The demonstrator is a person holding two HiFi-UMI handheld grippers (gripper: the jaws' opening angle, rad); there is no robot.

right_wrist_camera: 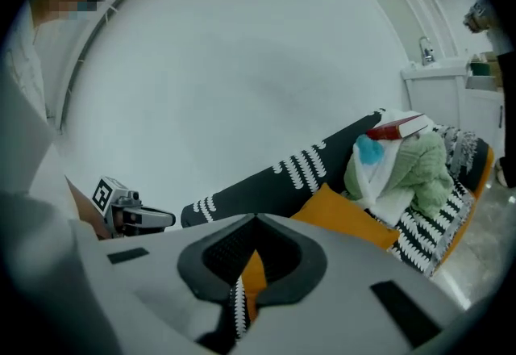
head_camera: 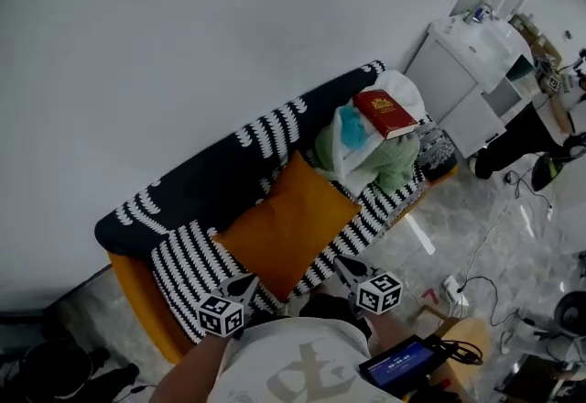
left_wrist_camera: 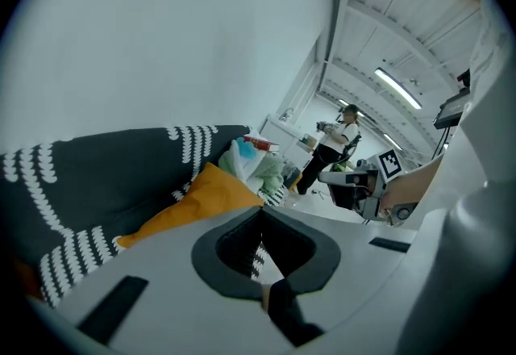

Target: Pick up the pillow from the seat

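The pillow is orange and lies on the seat of a sofa that stands against a white wall. A black-and-white cover is draped over the sofa. The pillow's far edge leans on the backrest and one corner points at the seat's front edge.

The left hand-held gripper has its jaws pressed together with nothing between them. Its tip is at the pillow's near edge; from here I cannot tell whether it touches. The right hand-held gripper is likewise closed and empty. It is over the striped front of the seat, just beside the pillow's right-hand edge. The two sit close together, one either side of the pillow's near corner, both angled down at the sofa.

Further along the seat, just beside the pillow, a heap of clothes in green, white and blue carries a red book on top. Past the sofa's end stands a white cabinet, and a person stands on the pale floor well apart from it all.
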